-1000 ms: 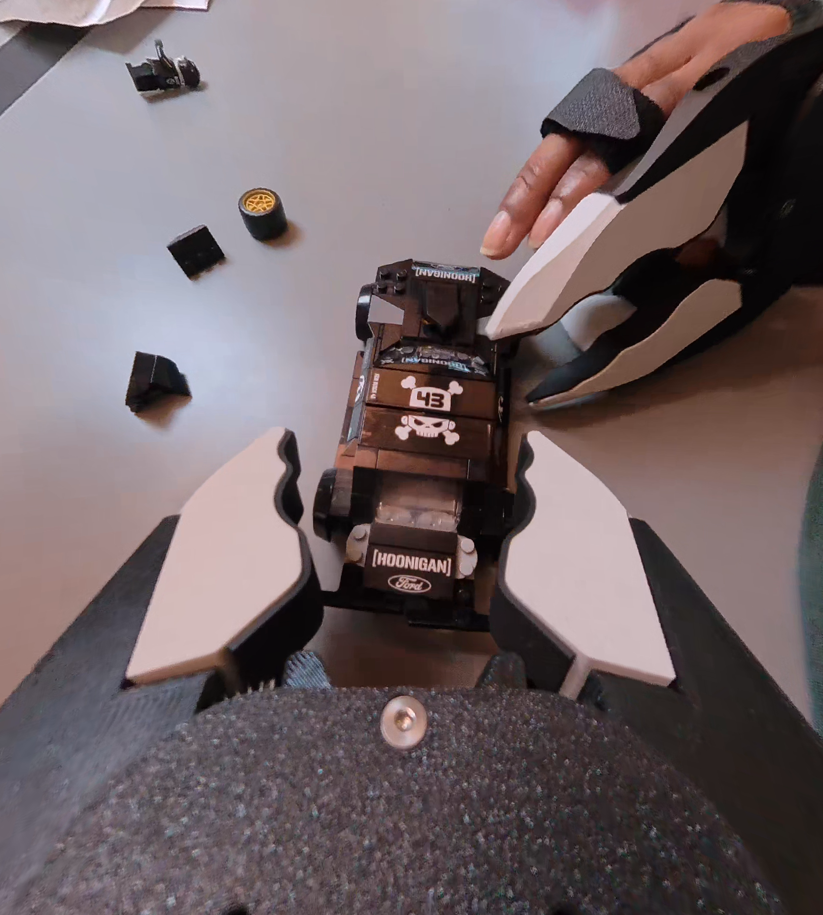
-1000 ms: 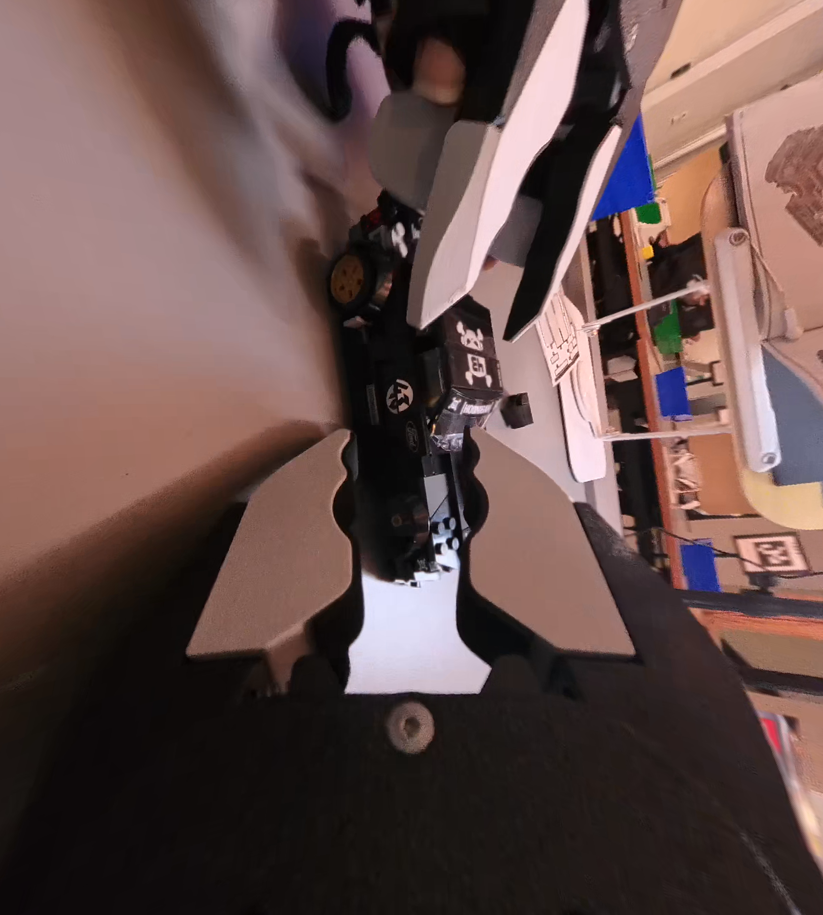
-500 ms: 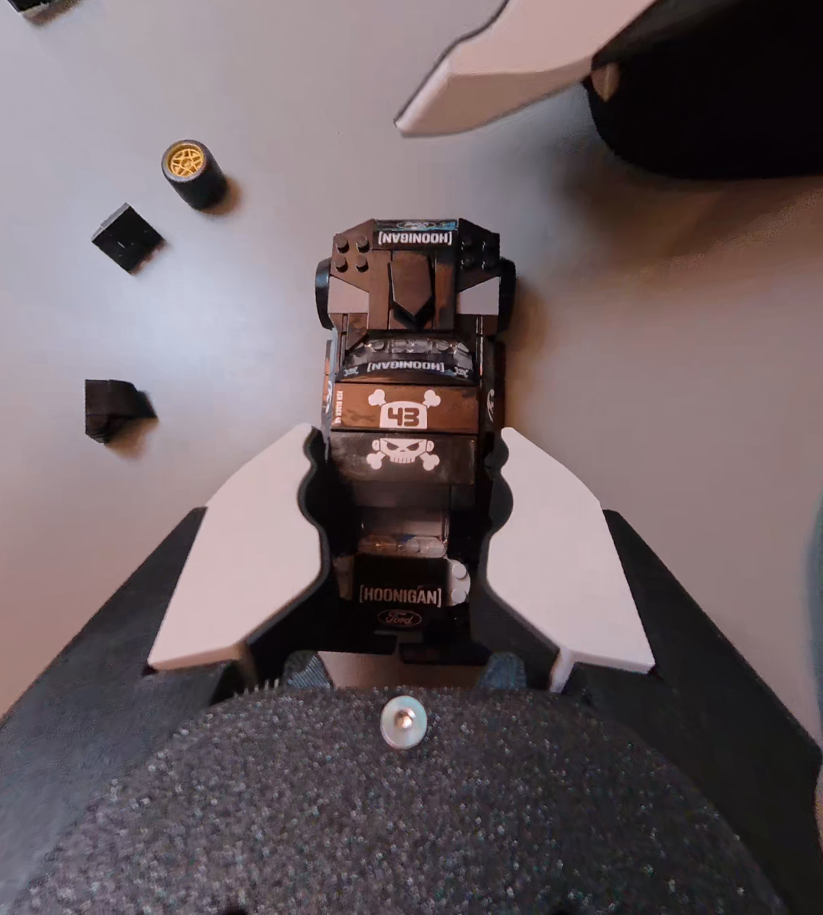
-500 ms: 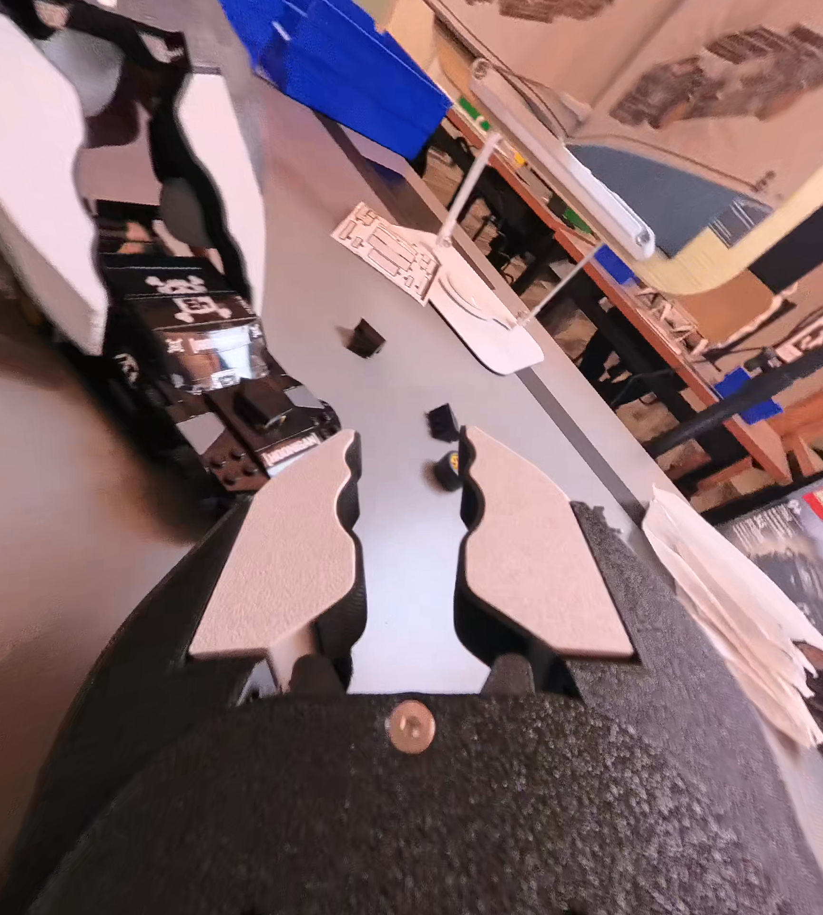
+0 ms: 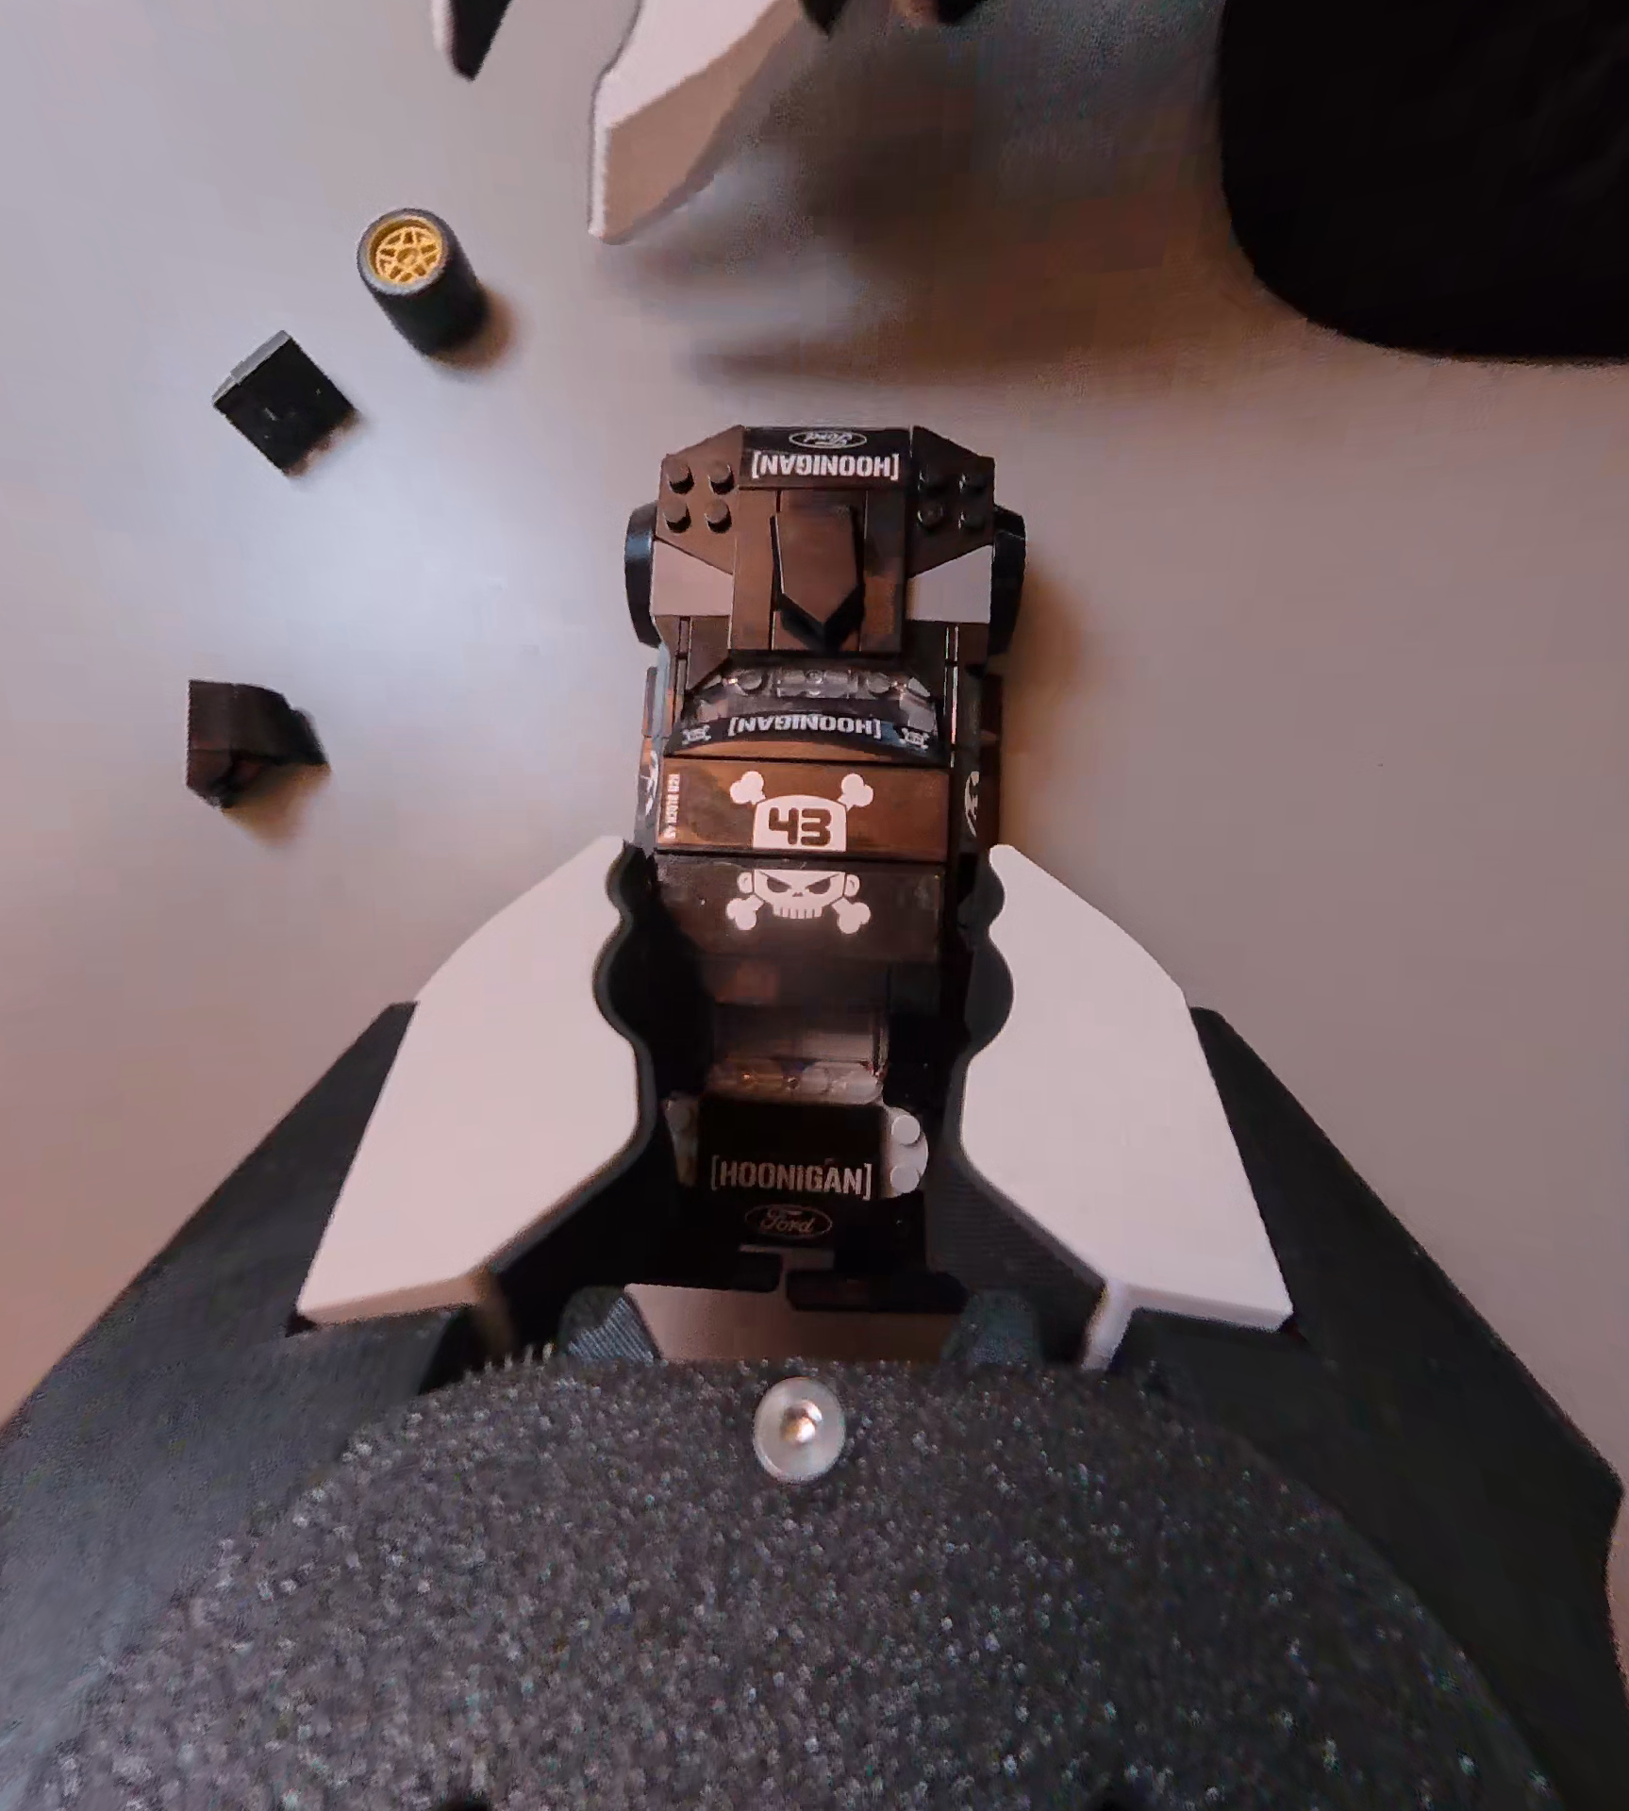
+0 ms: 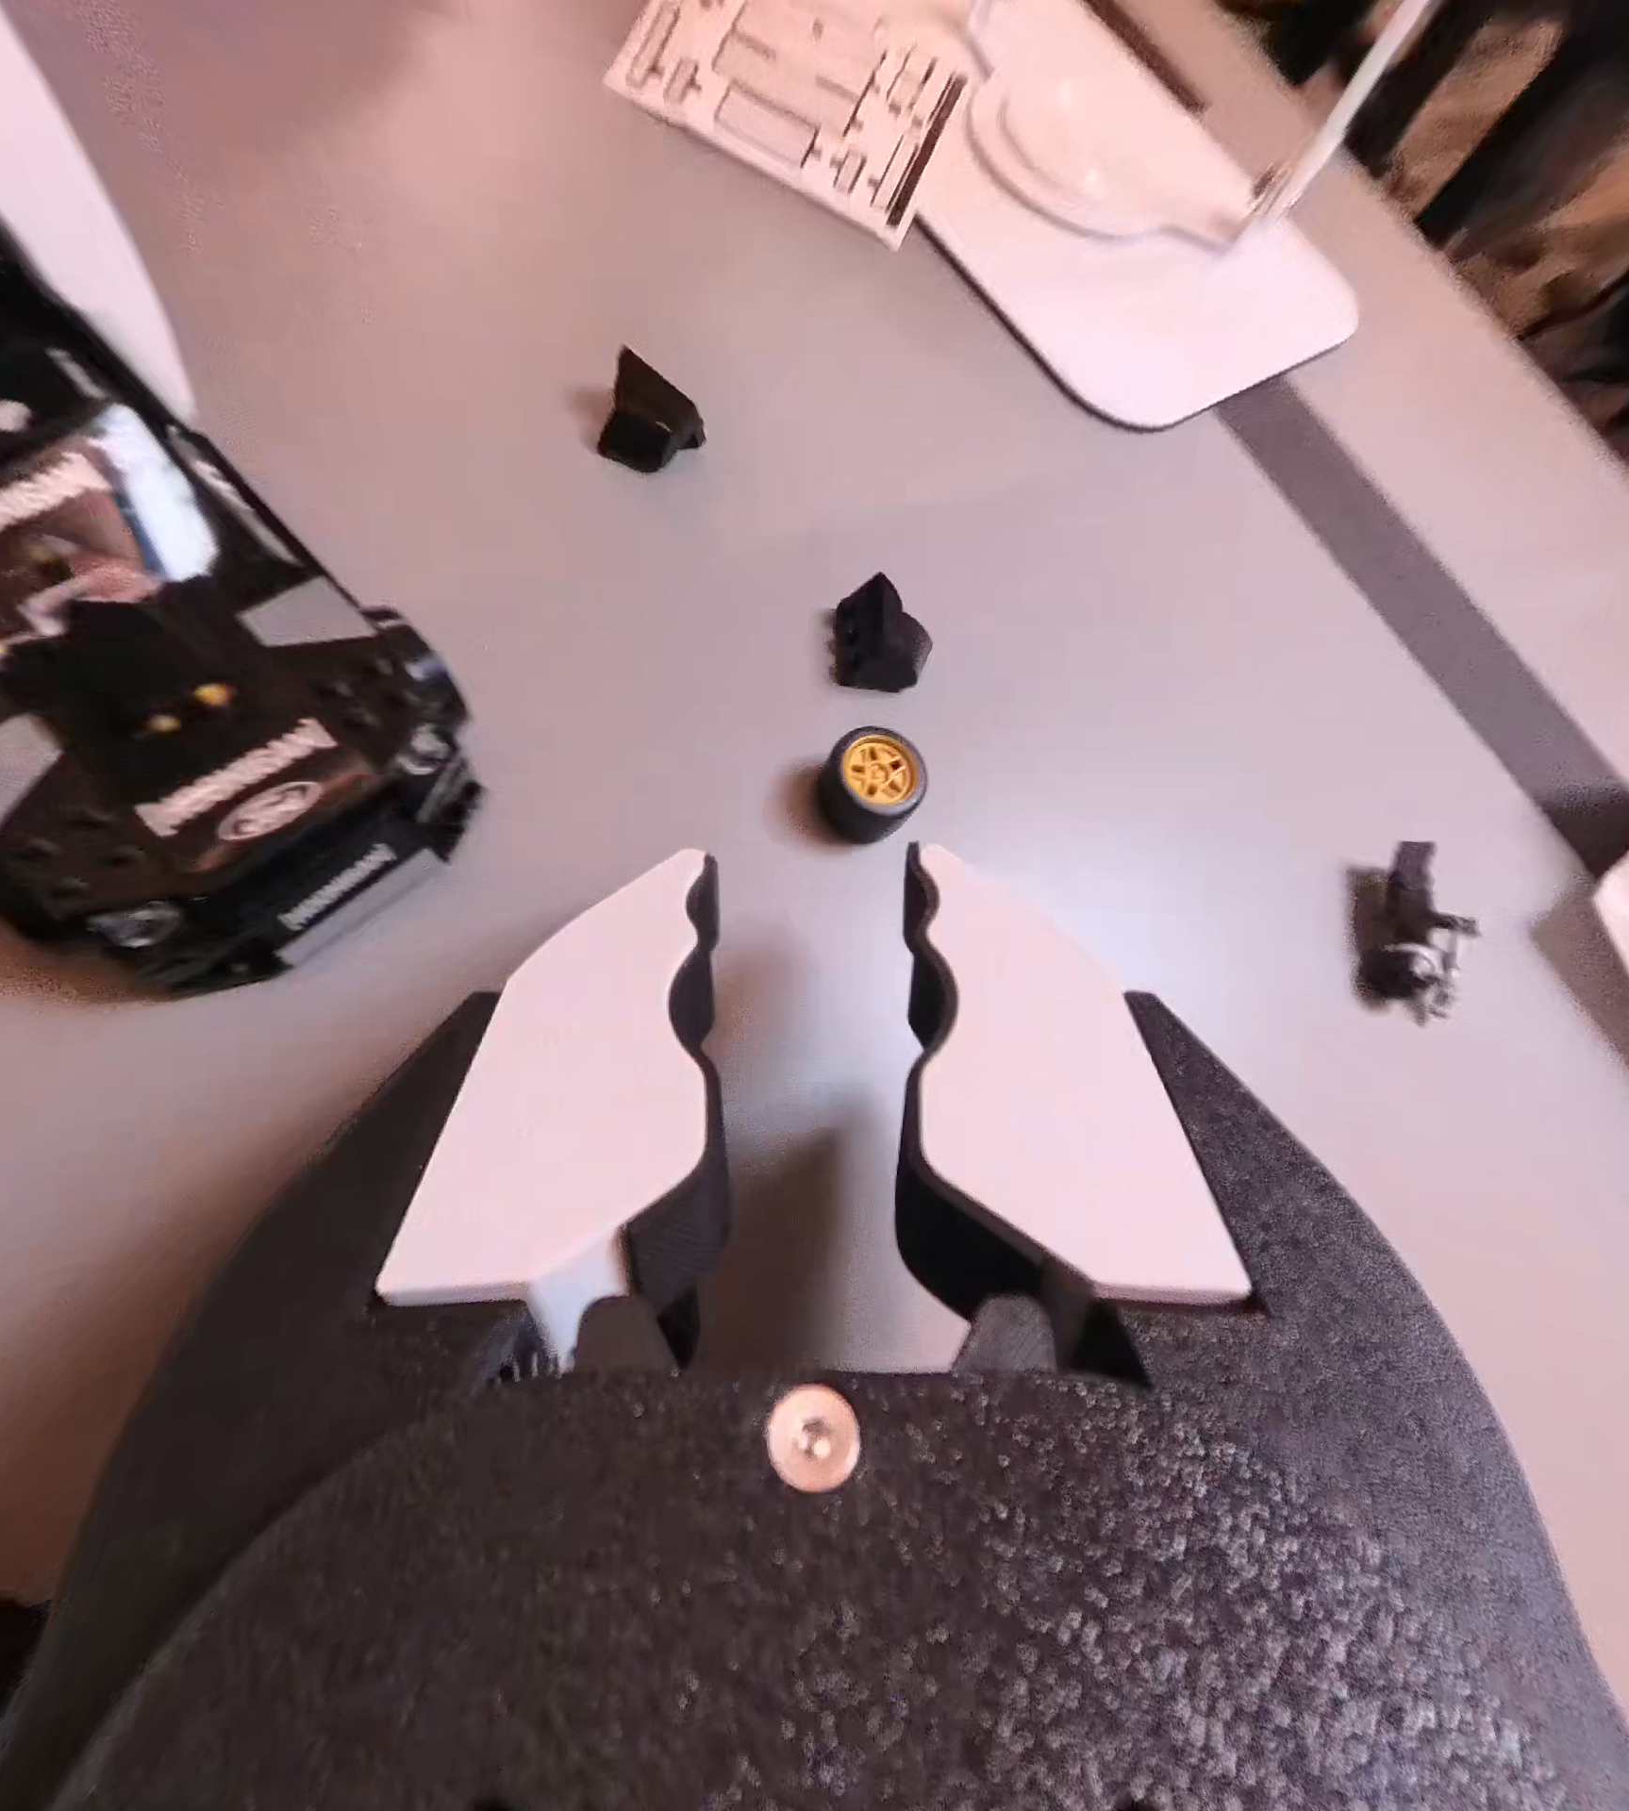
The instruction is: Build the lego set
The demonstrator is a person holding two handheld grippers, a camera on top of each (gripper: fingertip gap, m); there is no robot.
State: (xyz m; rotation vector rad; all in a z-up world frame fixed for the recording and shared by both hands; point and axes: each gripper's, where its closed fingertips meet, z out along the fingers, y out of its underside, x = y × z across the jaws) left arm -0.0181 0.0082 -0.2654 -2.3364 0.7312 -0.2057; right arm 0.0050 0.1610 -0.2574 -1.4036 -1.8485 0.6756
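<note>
Left gripper (image 5: 800, 965) clamps the black lego car (image 5: 815, 813) by its rear flanks on the grey table (image 5: 1281, 588); right gripper (image 6: 812, 887), empty and parted, hovers before the loose gold-hubbed wheel (image 6: 872, 796). Small, light and prone to rolling, that wheel probably wants pinching across its rubber tread

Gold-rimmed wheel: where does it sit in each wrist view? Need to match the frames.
Left wrist view: loose wheel upper left, lying on the grey table, left of the car's far end.
Right wrist view: wheel centre, just beyond the open right gripper.
Shared landmark: black Lego car, seen at left edge in the right view.
</note>
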